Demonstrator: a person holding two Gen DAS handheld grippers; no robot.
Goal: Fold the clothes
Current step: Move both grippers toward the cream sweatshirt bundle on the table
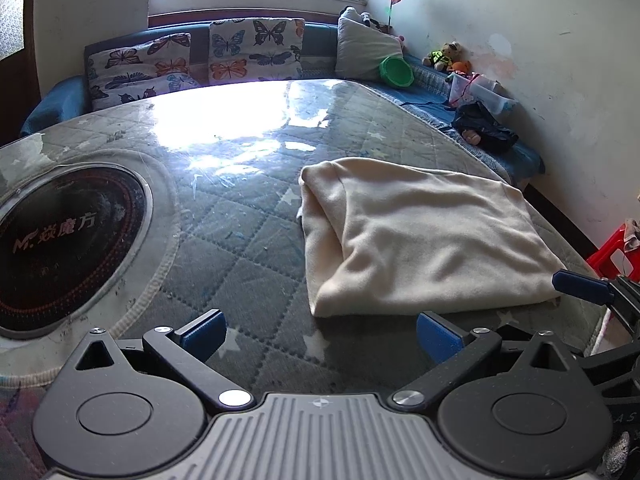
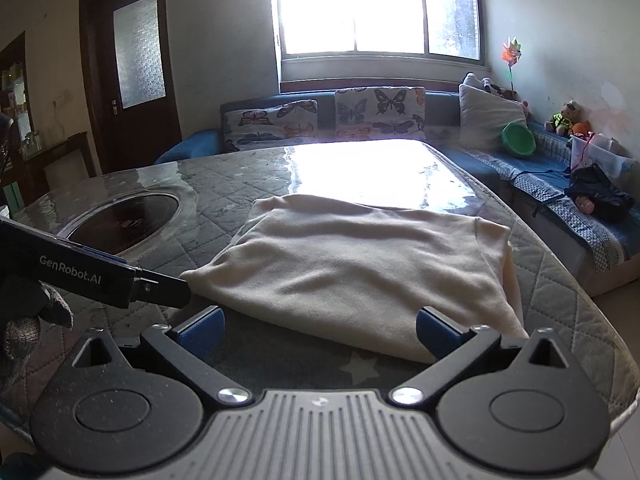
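A cream garment (image 1: 420,236) lies folded into a rough rectangle on the quilted table cover (image 1: 248,248). In the left wrist view my left gripper (image 1: 320,338) stands open just short of the garment's near edge, nothing between its blue pads. In that same view the right gripper's blue fingertip (image 1: 580,286) shows at the garment's near right corner. The right wrist view shows the cream garment (image 2: 352,264) straight ahead, with my right gripper (image 2: 320,330) open at its near edge, the right pad (image 2: 434,334) against the cloth's fold. At the garment's left corner is the left gripper's body (image 2: 92,272).
A round black cooktop (image 1: 60,248) is set into the table at the left. A blue sofa (image 2: 540,176) with butterfly cushions (image 1: 256,50), a green bowl (image 1: 396,72), soft toys and a dark bundle (image 1: 484,128) runs behind and to the right. A red stool (image 1: 616,256) stands at the right edge.
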